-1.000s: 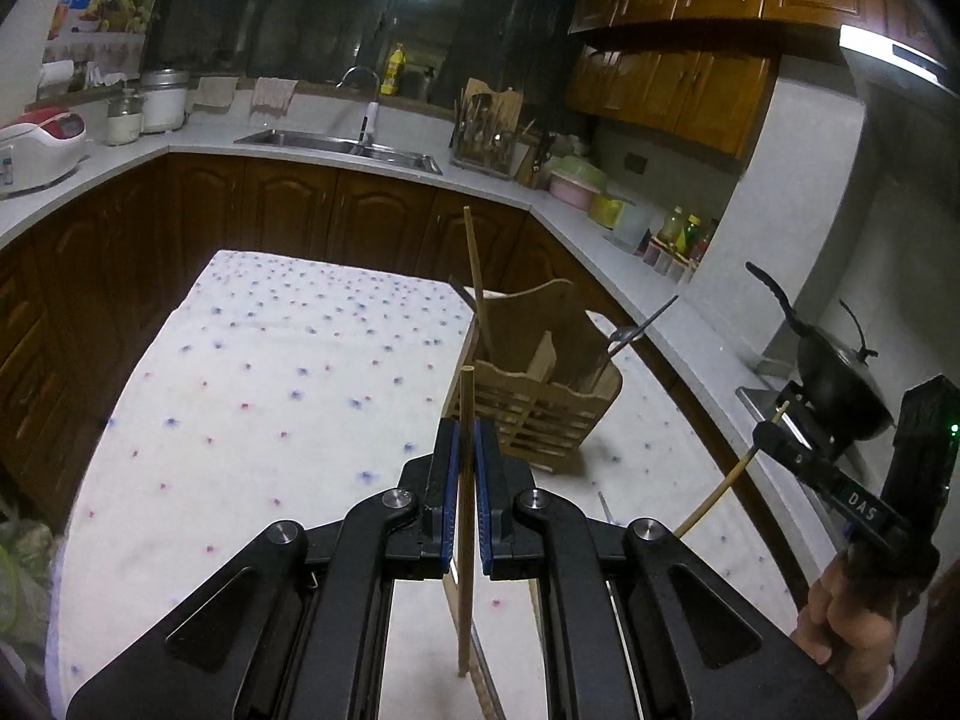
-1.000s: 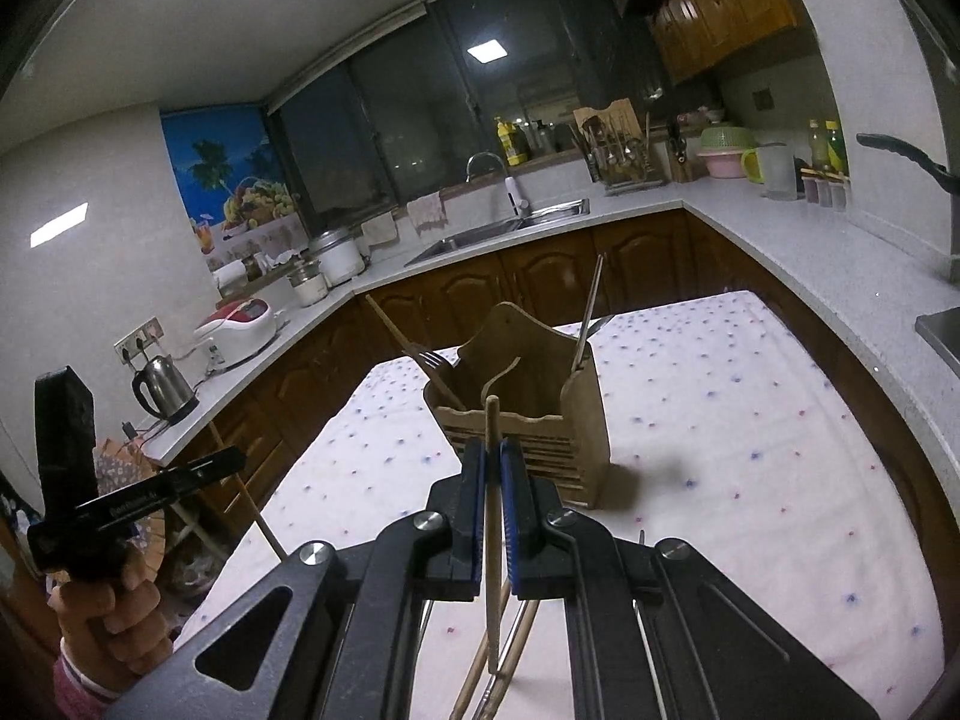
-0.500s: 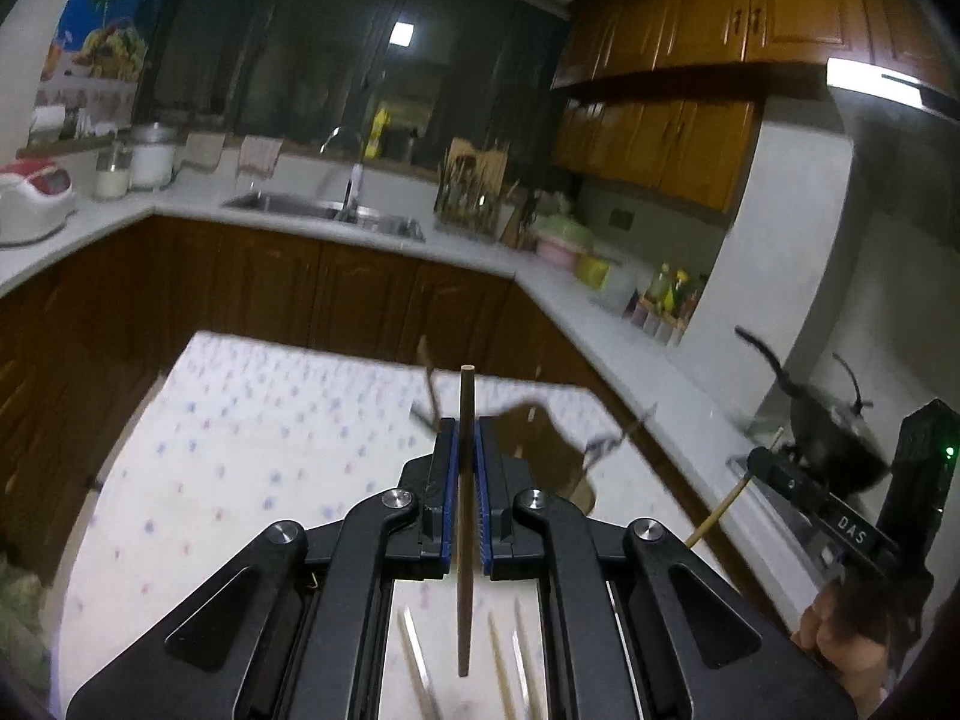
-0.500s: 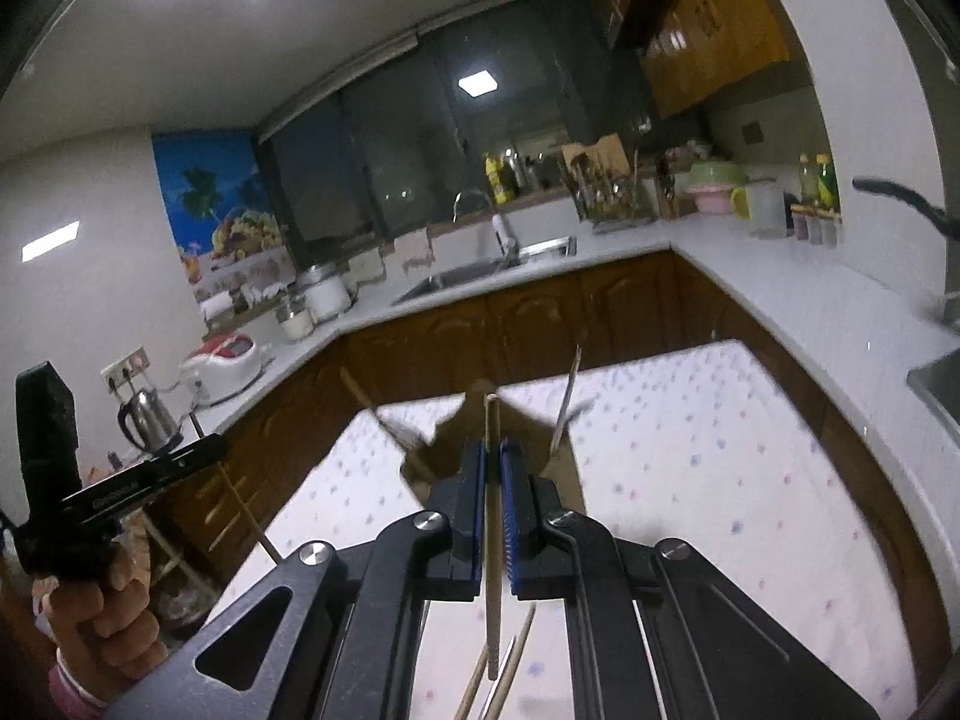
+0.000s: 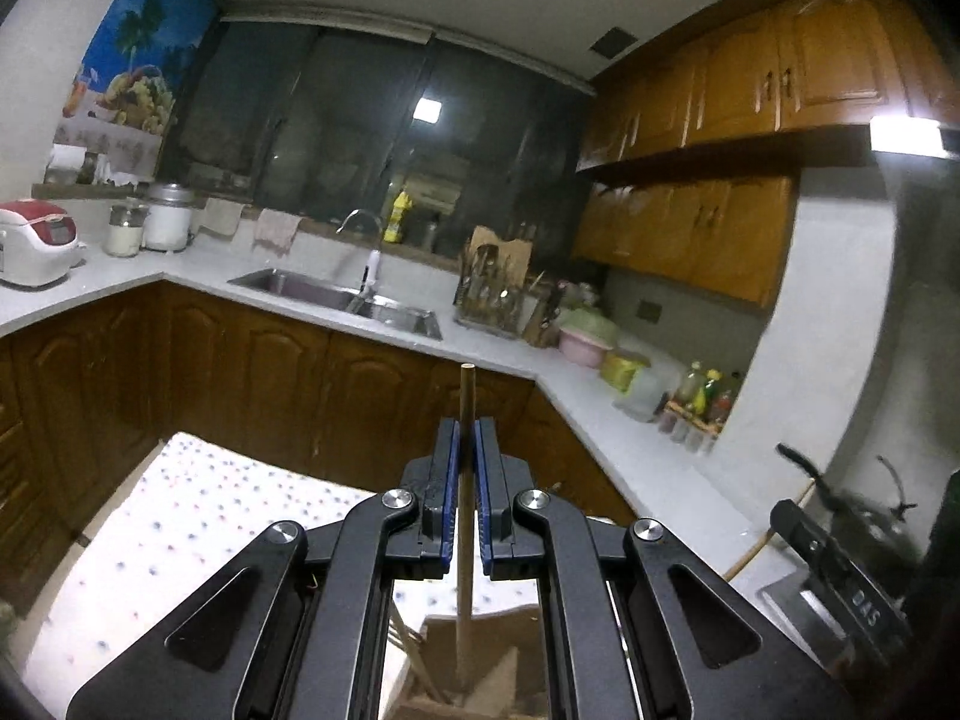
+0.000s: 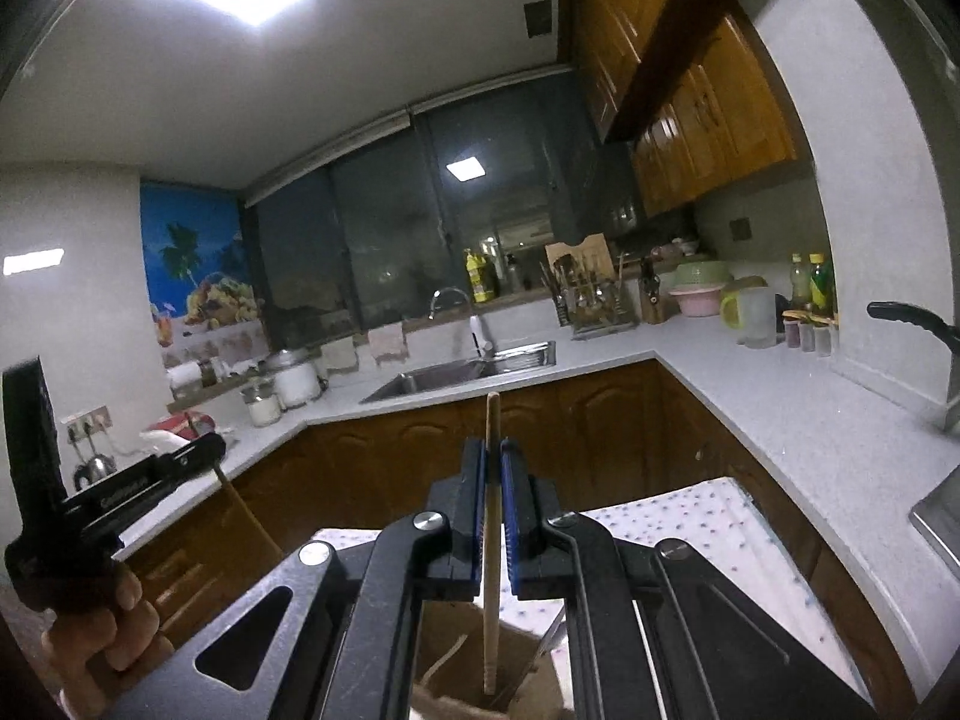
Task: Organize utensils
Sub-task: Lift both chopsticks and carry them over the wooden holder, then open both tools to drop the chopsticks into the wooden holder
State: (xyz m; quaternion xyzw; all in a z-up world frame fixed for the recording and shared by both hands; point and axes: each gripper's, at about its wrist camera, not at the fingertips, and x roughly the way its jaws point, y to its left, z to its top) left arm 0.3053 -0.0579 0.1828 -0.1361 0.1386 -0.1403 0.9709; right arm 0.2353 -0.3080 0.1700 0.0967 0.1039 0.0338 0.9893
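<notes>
My left gripper (image 5: 467, 438) is shut on a wooden chopstick (image 5: 465, 516) held upright, its lower end over the wooden utensil holder (image 5: 480, 666) at the bottom of the left wrist view. My right gripper (image 6: 492, 456) is shut on another wooden chopstick (image 6: 491, 546), its lower end inside the holder (image 6: 456, 672). A fork (image 5: 399, 636) and another utensil stand in the holder. Each gripper shows in the other's view: the right one (image 5: 834, 570) and the left one (image 6: 150, 474), each with its chopstick.
The holder stands on a table with a white dotted cloth (image 5: 180, 528). Behind it are brown cabinets, a grey counter with a sink (image 5: 342, 297), a dish rack (image 5: 492, 294), a rice cooker (image 5: 33, 243) and bottles. A black wok (image 5: 864, 516) sits at the right.
Both grippers have risen and moved forward over the holder, so it has dropped from the middle to the bottom of each view. The chopsticks' lower ends now point into it.
</notes>
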